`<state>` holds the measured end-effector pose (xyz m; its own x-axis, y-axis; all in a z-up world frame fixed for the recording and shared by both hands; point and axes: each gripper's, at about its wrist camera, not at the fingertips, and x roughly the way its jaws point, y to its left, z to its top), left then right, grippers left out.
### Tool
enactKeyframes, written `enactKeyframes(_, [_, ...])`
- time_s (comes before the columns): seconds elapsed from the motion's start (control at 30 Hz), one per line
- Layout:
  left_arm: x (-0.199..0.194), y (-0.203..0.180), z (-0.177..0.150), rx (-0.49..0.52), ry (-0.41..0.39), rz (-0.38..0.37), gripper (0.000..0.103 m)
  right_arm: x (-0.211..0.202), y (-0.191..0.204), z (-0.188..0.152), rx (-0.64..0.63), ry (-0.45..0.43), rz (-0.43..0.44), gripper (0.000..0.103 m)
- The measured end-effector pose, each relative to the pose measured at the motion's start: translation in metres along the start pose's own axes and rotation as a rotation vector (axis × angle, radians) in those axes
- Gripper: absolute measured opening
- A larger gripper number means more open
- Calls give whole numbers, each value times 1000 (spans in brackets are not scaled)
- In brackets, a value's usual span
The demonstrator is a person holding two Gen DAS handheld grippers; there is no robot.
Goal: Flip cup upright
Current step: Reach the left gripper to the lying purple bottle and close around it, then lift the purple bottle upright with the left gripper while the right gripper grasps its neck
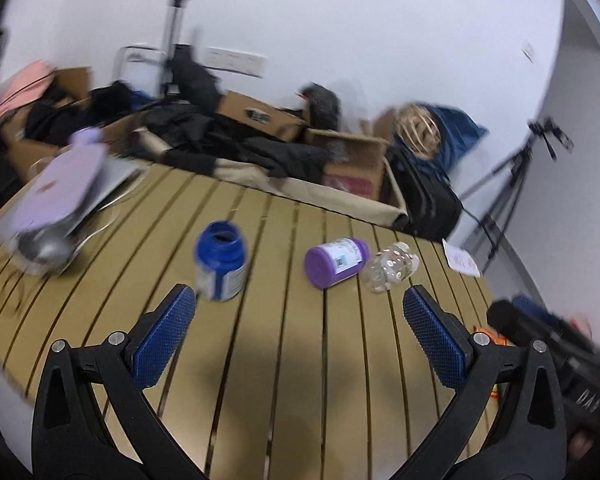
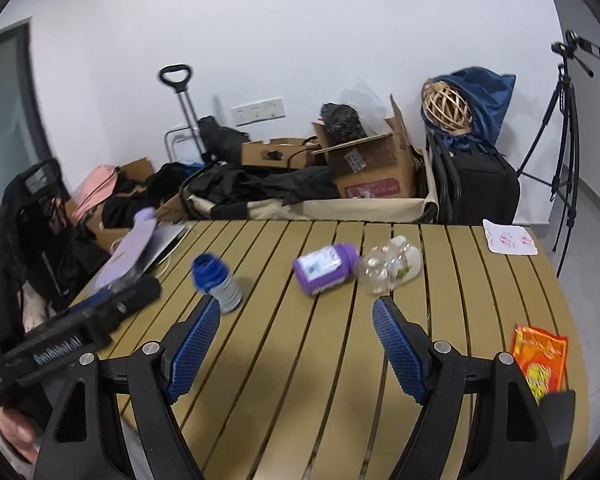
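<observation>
Three cups sit on the slatted wooden table [image 1: 284, 380]. The blue cup [image 1: 221, 266] [image 2: 216, 282] stands with its open mouth up, just beyond the left finger in each view. A purple cup [image 1: 335, 258] [image 2: 325, 268] with a white label lies on its side mid-table. Touching its right end, a clear cup [image 1: 389, 267] [image 2: 390, 266] also lies on its side. My left gripper [image 1: 298, 296] is open and holds nothing, short of the purple cup. My right gripper [image 2: 296, 304] is open too, hovering in front of the same cups.
A laptop with a lilac item on it [image 1: 60, 200] [image 2: 132, 252] lies at the table's left. A white card [image 2: 510, 242] and an orange snack packet [image 2: 540, 356] lie on the right side. Cardboard boxes, dark clothes and a suitcase [image 2: 476, 188] crowd the floor behind; a tripod [image 2: 564, 140] stands right.
</observation>
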<state>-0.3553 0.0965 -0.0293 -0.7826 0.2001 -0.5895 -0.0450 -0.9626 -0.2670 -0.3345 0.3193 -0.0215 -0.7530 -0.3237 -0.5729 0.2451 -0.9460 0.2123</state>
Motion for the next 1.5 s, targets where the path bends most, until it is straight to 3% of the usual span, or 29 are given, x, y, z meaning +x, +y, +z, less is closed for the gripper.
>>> enactKeyframes(0.13, [60, -22, 15, 214, 85, -47, 103, 39, -20, 21, 47, 26, 11, 83])
enactKeyframes(0.2, [96, -42, 13, 388, 114, -39, 103, 63, -31, 29, 82, 57, 24, 83])
enactKeyframes(0.3, [143, -62, 9, 551, 173, -18, 103, 93, -45, 34, 146, 81, 33, 83])
enactKeyframes(0.47, [205, -80, 9, 646, 258, 12, 101, 126, -69, 28, 221, 97, 25, 83])
enactKeyframes(0.53, [230, -84, 7, 665, 321, 67, 96, 135, -80, 23, 241, 106, 14, 83])
enactKeyframes(0.63, [259, -91, 2, 724, 399, 69, 92, 142, -89, 14, 251, 136, 11, 83])
enactKeyframes(0.73, [286, -95, -9, 780, 527, 47, 92, 141, -93, 12, 255, 136, -4, 83])
enactKeyframes(0.83, [289, -92, -1, 726, 532, 23, 60, 141, -94, 11, 256, 135, 6, 83])
enactKeyframes(0.87, [287, -92, 2, 702, 545, 11, 60, 141, -94, 10, 252, 138, 0, 83])
enactKeyframes(1.0, [265, -90, 3, 690, 504, 7, 60, 142, -90, 11, 242, 140, 4, 84])
enactKeyframes(1.07, [249, -84, 12, 615, 478, -13, 60, 140, -88, 12, 241, 130, 12, 84])
enactKeyframes(1.2, [195, -63, 38, 453, 307, -68, 59, 131, -88, 15, 245, 86, 36, 83])
enactKeyframes(1.27, [179, -61, 45, 428, 251, -55, 60, 128, -87, 17, 248, 65, 63, 83])
enactKeyframes(1.37, [136, -53, 45, 405, 90, -23, 60, 126, -84, 19, 257, 43, 125, 83])
enactKeyframes(1.43, [120, -47, 40, 374, 47, -50, 60, 124, -79, 20, 262, 33, 176, 83])
enactKeyframes(1.5, [111, -37, 34, 323, 59, -117, 60, 120, -72, 22, 244, 17, 221, 83])
